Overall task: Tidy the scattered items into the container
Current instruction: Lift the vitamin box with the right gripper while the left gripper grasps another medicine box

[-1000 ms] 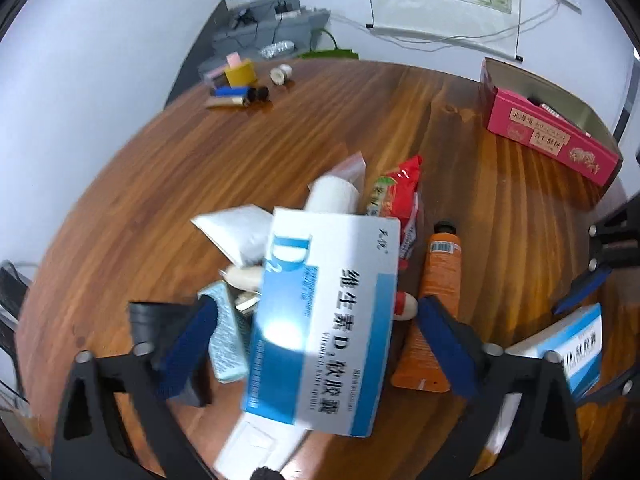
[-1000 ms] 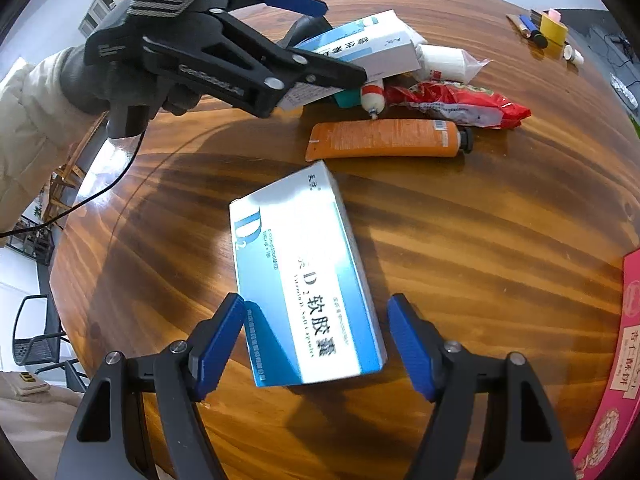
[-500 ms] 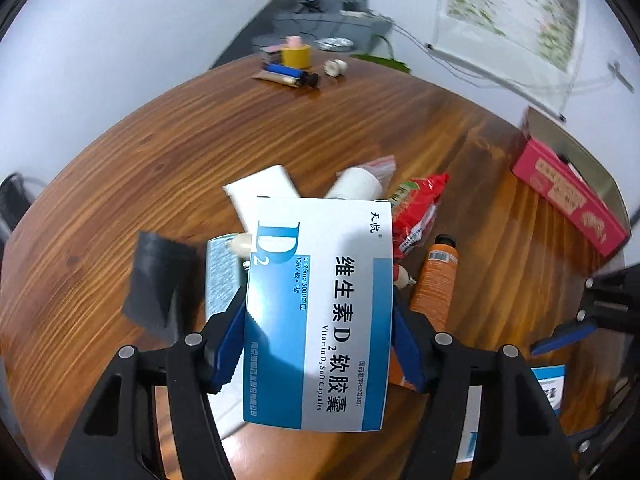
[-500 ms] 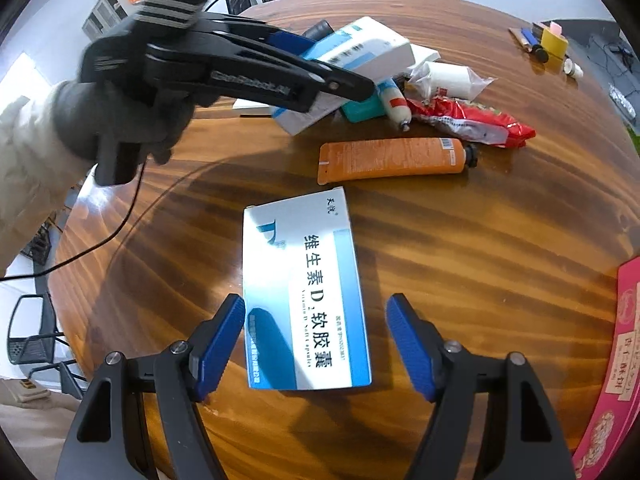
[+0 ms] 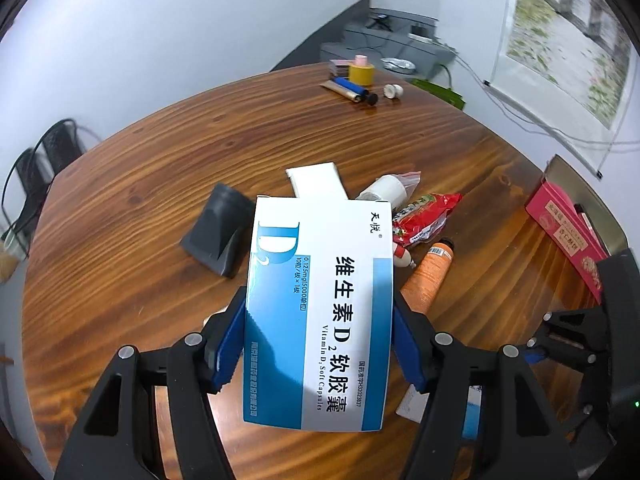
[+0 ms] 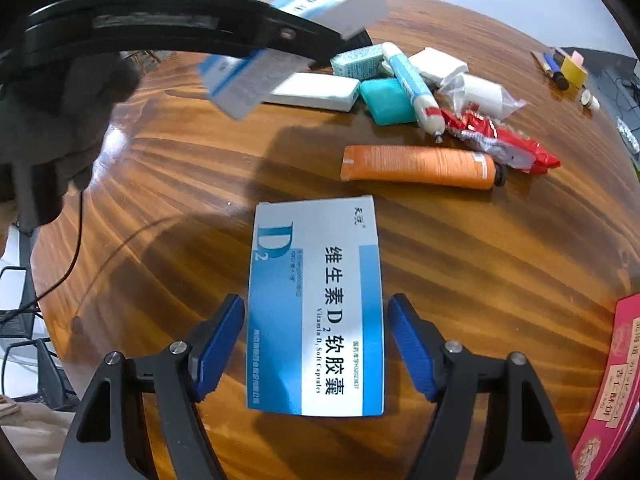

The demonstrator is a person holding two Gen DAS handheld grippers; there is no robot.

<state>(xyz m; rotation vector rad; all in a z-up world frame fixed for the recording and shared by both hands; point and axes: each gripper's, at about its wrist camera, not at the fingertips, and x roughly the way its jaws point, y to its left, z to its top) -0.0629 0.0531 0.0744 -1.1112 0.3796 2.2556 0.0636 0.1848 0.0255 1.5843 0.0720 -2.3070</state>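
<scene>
My left gripper (image 5: 319, 320) is shut on a blue and white vitamin D box (image 5: 316, 248), its blue pads pressed on both long sides, holding it up above the pile. In the right wrist view that same box (image 6: 332, 0) hangs at the top. A second, identical box (image 6: 316, 280) lies flat on the wooden table (image 6: 480, 260). My right gripper (image 6: 316, 308) straddles its near half with the jaws closing; thin gaps show beside the pads. The pink container (image 5: 568, 236) stands at the table's right edge, also seen as the pink container (image 6: 616, 380).
A pile lies beyond the second box: an orange tube (image 6: 416, 166), a red packet (image 6: 500, 140), a teal box (image 6: 386, 100), a white box (image 6: 316, 90). A black pouch (image 5: 218, 232) sits left of it. Yellow tape (image 5: 360, 74) and pens are at the far edge.
The left jaws closed on the box, then lifted it off the pile and rolled it upright. The right jaws narrowed around the second box, now lying straight between them.
</scene>
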